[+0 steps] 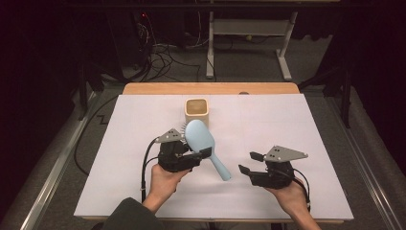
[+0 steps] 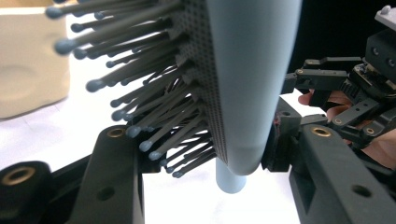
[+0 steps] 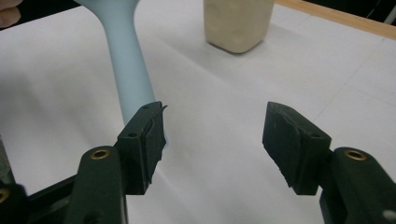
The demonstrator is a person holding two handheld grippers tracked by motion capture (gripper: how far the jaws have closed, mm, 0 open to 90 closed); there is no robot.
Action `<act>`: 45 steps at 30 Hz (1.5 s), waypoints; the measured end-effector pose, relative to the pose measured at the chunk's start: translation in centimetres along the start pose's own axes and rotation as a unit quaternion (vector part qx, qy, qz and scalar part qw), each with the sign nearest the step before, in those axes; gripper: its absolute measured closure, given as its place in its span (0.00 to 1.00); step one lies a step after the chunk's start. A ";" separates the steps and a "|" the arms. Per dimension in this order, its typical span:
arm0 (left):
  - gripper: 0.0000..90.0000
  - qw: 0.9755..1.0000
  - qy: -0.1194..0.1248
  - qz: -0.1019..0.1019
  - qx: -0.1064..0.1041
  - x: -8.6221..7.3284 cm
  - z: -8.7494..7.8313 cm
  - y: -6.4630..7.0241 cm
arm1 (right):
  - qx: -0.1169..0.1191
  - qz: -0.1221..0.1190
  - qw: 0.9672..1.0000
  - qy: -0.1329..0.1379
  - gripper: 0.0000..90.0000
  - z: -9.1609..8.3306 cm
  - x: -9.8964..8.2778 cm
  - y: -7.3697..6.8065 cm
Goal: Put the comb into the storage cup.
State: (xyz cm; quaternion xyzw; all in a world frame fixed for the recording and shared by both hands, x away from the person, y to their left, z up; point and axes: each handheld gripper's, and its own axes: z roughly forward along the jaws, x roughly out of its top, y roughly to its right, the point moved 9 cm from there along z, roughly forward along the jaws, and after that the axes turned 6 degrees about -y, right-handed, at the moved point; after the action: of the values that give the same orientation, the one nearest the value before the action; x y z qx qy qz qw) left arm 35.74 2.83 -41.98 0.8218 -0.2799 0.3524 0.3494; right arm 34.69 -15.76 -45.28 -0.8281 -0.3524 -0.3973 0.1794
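A light blue hairbrush (image 1: 201, 135) with grey bristles (image 2: 154, 93) is held above the white sheet. My left gripper (image 1: 203, 154) is shut on its head, one jaw in the bristles and the other on the smooth back (image 2: 252, 70). The brush handle (image 1: 221, 168) slants down to the right. My right gripper (image 1: 246, 162) stands open just right of the handle's end, nothing between its fingers. In the right gripper view the handle (image 3: 128, 70) ends beside the left jaw, outside the gap of my right gripper (image 3: 212, 135).
A cream square cup (image 1: 197, 112) stands upright behind the brush, also visible as a cup (image 3: 238, 21) ahead of the right jaws. White paper (image 1: 297, 124) covers the wooden table (image 1: 210, 88). Cables and desk legs lie beyond.
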 end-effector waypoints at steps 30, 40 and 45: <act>0.58 0.999 0.013 0.000 0.036 0.0 -2.6 -2.0 | -0.049 0.047 0.997 0.033 0.43 -3.5 -3.4 4.2; 0.58 0.999 0.019 -0.003 0.047 0.2 -3.7 -2.7 | -0.059 0.056 0.996 0.031 0.42 -3.9 -4.9 5.1; 0.58 0.998 0.020 -0.003 0.055 0.3 -4.3 -3.0 | -0.066 0.064 0.995 0.033 0.41 -4.3 -5.7 5.5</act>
State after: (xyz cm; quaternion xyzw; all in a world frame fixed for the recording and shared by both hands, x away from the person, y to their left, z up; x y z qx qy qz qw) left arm 36.36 7.90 -40.71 0.8336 -0.2506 0.3822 0.3101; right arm 33.87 -24.52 -47.15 -0.8454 -0.2660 -0.4343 0.1608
